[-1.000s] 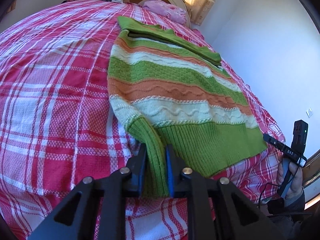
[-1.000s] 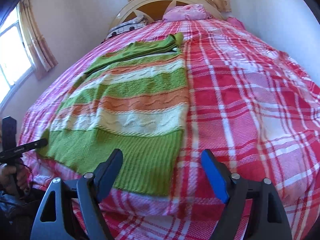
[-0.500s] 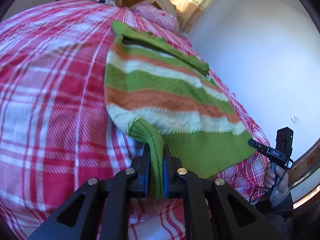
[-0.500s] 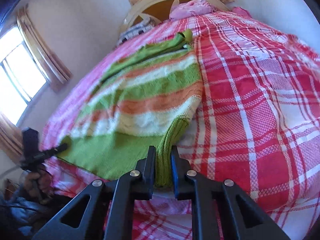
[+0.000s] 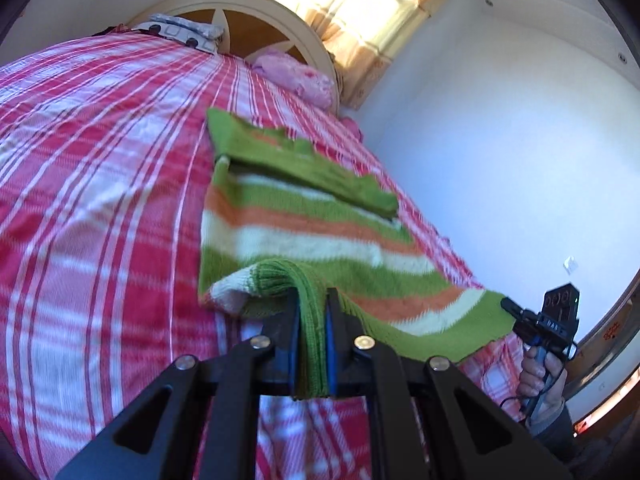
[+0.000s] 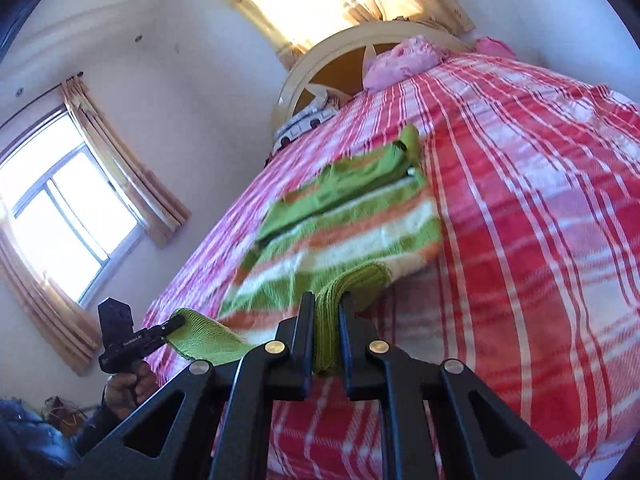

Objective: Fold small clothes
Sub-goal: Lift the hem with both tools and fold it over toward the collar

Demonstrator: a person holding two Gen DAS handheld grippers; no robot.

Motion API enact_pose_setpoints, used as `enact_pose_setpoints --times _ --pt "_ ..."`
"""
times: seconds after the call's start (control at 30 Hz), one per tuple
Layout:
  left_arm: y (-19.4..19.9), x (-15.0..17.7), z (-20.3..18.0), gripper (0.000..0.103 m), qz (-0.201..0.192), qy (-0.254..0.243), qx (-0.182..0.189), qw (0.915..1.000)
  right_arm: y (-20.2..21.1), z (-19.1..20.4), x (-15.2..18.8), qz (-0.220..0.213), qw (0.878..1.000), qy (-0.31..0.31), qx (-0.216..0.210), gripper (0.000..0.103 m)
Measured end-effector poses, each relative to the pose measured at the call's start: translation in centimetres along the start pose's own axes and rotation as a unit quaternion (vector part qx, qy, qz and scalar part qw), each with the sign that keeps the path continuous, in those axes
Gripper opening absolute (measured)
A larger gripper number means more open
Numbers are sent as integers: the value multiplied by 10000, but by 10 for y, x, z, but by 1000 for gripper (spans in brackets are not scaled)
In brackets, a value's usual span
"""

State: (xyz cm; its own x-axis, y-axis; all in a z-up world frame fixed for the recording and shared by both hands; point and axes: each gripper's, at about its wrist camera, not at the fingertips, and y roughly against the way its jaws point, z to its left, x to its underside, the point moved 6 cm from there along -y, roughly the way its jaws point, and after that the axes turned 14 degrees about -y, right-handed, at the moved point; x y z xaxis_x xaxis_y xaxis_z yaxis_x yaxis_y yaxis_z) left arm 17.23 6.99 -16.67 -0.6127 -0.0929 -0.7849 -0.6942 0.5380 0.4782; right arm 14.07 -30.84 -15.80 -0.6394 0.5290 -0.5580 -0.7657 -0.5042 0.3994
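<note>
Sweater [image 5: 304, 224] hem corners lifted, pinched by left claw [image 5: 311, 320], right claw [image 6: 325, 320]

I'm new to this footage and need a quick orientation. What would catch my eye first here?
The striped green, orange and cream sweater lying on the red plaid bedspread. Its green hem is lifted at both near corners, pinched by the left gripper and the right gripper.
</note>
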Motion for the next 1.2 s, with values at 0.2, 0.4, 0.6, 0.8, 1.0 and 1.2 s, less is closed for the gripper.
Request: enact_pose_setpoints --times 0.2,0.4,0.6,0.8,1.0,1.2 --pt "-7 -27 0 11 -200 -16 56 9998 -12 13 -23 -75 9996 -122 -252 10" --pt "-14 -51 8 11 -354 33 14 9994 -32 21 -56 -133 9985 -358 -396 10" --pt "-31 -82 25 11 -462 150 -50 9988 -49 40 -96 -199 9984 -307 -431 10" --pt "-45 -120 34 11 -611 29 -146 9980 -68 51 -138 -312 9988 -189 -324 10" --pt "-67 -154 51 11 -637 4 -227 9977 -93 56 -170 -359 9992 -37 -150 10" --pt "-93 -179 74 11 -607 119 -316 9976 -129 46 -203 -325 9994 -26 79 10"
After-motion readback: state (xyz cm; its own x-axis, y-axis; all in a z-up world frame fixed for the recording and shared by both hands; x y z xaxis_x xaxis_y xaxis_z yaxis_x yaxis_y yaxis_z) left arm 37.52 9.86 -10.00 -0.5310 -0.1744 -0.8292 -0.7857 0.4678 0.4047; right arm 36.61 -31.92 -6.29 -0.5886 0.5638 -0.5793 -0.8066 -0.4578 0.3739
